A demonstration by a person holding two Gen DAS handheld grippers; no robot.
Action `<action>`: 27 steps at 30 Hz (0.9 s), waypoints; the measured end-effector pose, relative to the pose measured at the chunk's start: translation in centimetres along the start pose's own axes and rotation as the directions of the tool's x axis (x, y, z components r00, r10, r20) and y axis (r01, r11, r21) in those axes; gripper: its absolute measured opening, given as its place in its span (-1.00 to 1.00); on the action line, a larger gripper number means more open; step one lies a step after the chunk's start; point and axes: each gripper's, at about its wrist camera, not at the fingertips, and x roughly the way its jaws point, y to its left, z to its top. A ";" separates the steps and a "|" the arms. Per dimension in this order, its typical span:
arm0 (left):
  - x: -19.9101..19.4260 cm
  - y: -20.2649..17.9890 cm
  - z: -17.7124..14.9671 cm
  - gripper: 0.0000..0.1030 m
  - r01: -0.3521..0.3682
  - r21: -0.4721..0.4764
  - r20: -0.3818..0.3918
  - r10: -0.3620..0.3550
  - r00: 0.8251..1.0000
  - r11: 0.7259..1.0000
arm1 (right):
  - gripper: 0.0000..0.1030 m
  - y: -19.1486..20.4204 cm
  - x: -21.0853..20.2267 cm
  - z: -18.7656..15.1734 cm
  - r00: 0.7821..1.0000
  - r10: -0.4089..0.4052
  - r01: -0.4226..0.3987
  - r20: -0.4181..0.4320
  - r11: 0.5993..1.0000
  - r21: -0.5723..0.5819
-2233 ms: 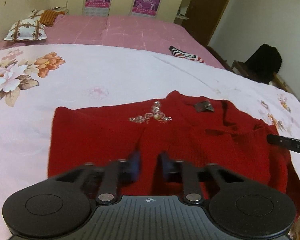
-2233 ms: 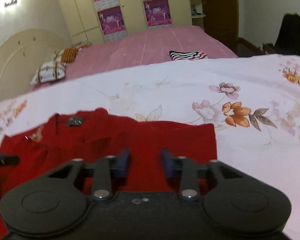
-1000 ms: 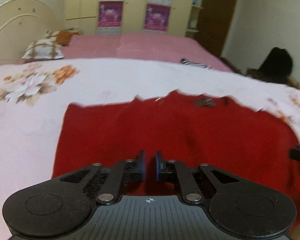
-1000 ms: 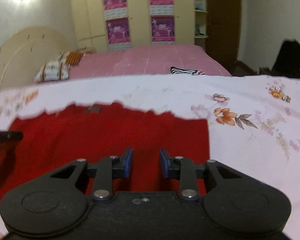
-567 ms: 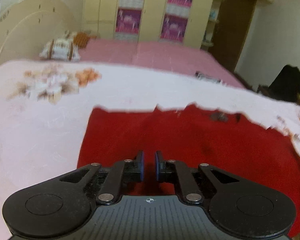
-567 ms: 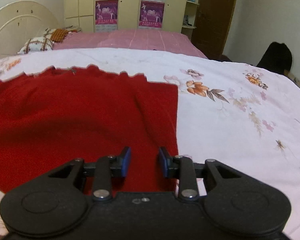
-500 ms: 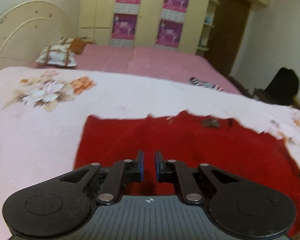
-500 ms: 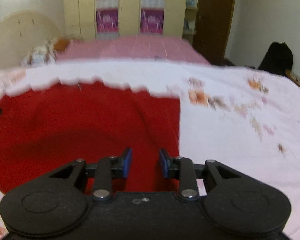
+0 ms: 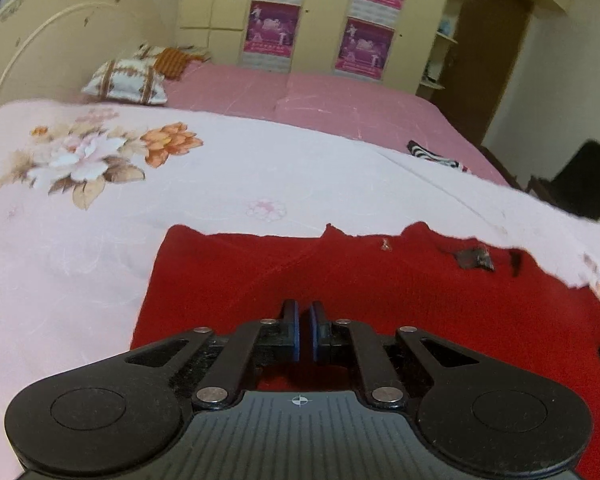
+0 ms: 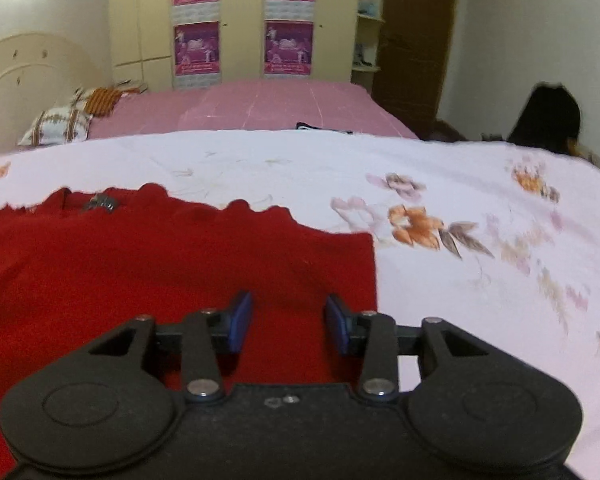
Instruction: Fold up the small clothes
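A red knit sweater lies on a pale floral bedsheet, its dark neck label near the far edge. My left gripper sits over the sweater's near edge with its blue pads almost together; a thin gap shows and no cloth is seen between them. In the right wrist view the sweater fills the left half, its right edge straight. My right gripper is open, its pads wide apart above the sweater's near right corner.
A pink bed lies beyond, with a patterned pillow and a striped cloth. A cream headboard is at left, wardrobes with purple posters behind. A dark bag sits at right.
Both grippers lifted the sweater's near edge and carried it toward the far edge, covering the beaded front. The right gripper's pads have since opened wider. The left pads stay nearly together.
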 end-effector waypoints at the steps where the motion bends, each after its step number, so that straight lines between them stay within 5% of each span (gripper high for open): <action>1: -0.3 -0.1 -0.1 -0.83 -0.005 0.003 -0.001 0.005 1.000 1.000 | -0.26 0.3 -0.2 -0.1 1.000 -0.013 0.013 0.001 1.000 -0.012; 5: -2.7 0.4 -0.3 -0.82 0.008 -0.054 0.009 -0.007 1.000 0.999 | -0.32 0.7 -2.5 0.6 1.000 -0.011 0.011 0.013 0.999 0.037; 15: -6.4 -3.5 -4.2 -0.70 0.063 0.099 -0.032 -0.060 0.998 0.993 | -0.27 6.9 -6.2 -0.9 0.991 0.131 -0.131 -0.007 0.991 -0.032; 20: -6.5 -3.2 -5.0 -0.66 0.070 0.120 -0.032 -0.067 0.997 0.990 | -0.23 7.7 -4.8 -2.0 0.997 0.063 -0.067 -0.041 0.992 -0.104; 27: -7.5 -2.3 -5.8 -0.66 0.054 0.127 -0.051 -0.048 0.998 0.990 | -0.09 3.9 -5.7 -3.5 0.999 0.001 -0.005 -0.049 0.997 -0.076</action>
